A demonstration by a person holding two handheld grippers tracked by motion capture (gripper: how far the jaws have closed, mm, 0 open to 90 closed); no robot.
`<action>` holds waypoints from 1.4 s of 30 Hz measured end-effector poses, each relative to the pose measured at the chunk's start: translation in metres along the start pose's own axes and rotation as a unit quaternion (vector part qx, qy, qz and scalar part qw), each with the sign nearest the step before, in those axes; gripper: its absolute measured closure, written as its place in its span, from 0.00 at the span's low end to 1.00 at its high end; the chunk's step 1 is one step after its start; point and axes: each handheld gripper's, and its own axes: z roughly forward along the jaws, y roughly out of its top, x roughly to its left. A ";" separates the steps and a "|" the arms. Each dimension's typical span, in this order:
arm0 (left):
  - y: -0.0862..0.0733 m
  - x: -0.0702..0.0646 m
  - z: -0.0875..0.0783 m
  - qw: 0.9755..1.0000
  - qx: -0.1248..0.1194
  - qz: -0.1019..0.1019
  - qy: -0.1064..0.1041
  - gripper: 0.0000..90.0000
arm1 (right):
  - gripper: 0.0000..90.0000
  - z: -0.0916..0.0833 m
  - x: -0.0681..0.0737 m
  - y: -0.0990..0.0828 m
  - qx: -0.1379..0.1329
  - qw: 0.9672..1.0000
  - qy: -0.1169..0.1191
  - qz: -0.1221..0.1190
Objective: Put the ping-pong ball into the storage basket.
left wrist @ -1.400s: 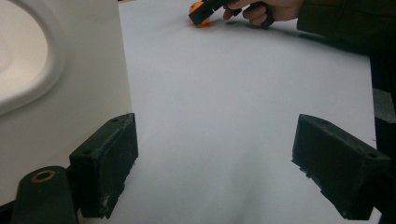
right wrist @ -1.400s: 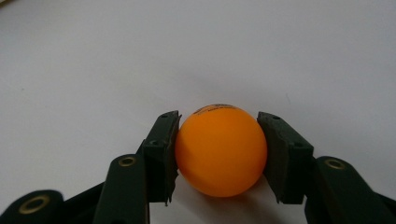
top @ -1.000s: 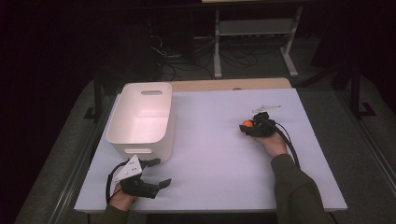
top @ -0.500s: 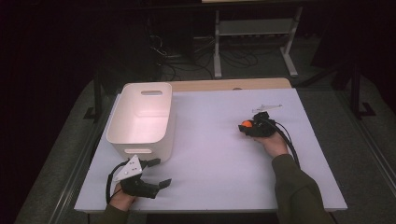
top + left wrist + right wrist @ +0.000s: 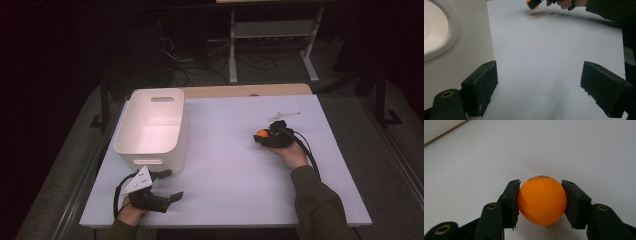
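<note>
1. Jaws of the left gripper [image 5: 167,186] stand wide and empty at the near left edge of the counter [image 5: 225,165], just beside the white bin [image 5: 150,132].
2. Farther out, the right gripper [image 5: 540,200] holds the orange ball [image 5: 541,200] squarely between its 2 jaws, low over the counter's right half.
3. Bin lies well to the left of the ball, so the right hand looks the one to carry it across.
4. Dark print on the ball's top is too small to read.
5. Beyond, a thin clear item [image 5: 284,116] lies near the far edge.
</note>
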 end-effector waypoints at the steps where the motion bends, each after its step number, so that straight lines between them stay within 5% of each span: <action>1: 0.000 0.000 0.000 1.000 0.000 0.000 0.000 0.16 | 0.55 0.000 0.000 0.000 0.000 1.000 0.000 0.001; 42: 0.000 0.000 0.000 1.000 0.003 0.004 0.000 0.16 | 0.55 0.004 0.029 0.007 0.006 0.999 0.039 -0.032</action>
